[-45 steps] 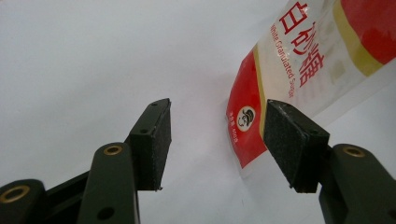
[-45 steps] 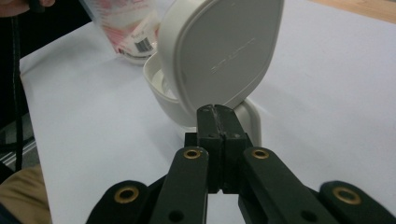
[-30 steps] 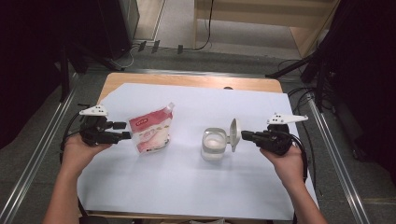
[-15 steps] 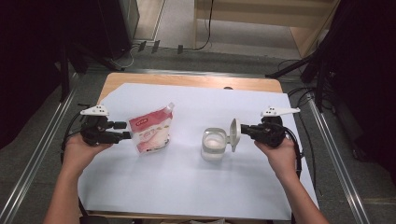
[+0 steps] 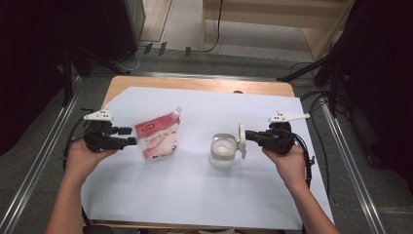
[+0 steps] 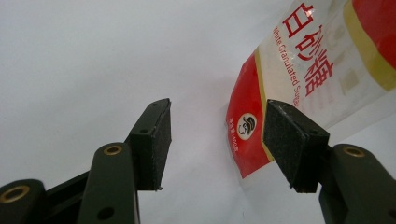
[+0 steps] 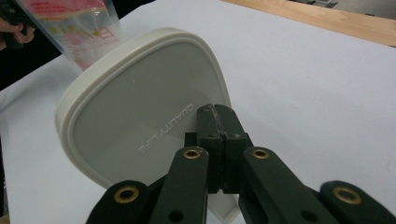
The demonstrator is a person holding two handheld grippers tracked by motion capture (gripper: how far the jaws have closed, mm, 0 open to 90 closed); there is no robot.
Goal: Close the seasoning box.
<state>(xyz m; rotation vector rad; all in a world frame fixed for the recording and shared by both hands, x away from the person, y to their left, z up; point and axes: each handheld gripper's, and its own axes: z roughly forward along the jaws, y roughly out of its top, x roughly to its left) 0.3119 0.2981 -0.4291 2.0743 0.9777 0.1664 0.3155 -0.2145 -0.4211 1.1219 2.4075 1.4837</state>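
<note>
flanking the jar: sugar pouch left, claw-held lid right.

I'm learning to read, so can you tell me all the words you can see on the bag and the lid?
"White Granulated Su…", cut off by the black jaw, on the red, white and yellow plastic sugar bag.
"白砂糖", large red characters on that same bag.
"QUALITY LIFE", raised letters on the cream plastic lid pinched in the right gripper.
Small print beside the bag's round logo: too small to read.
</note>
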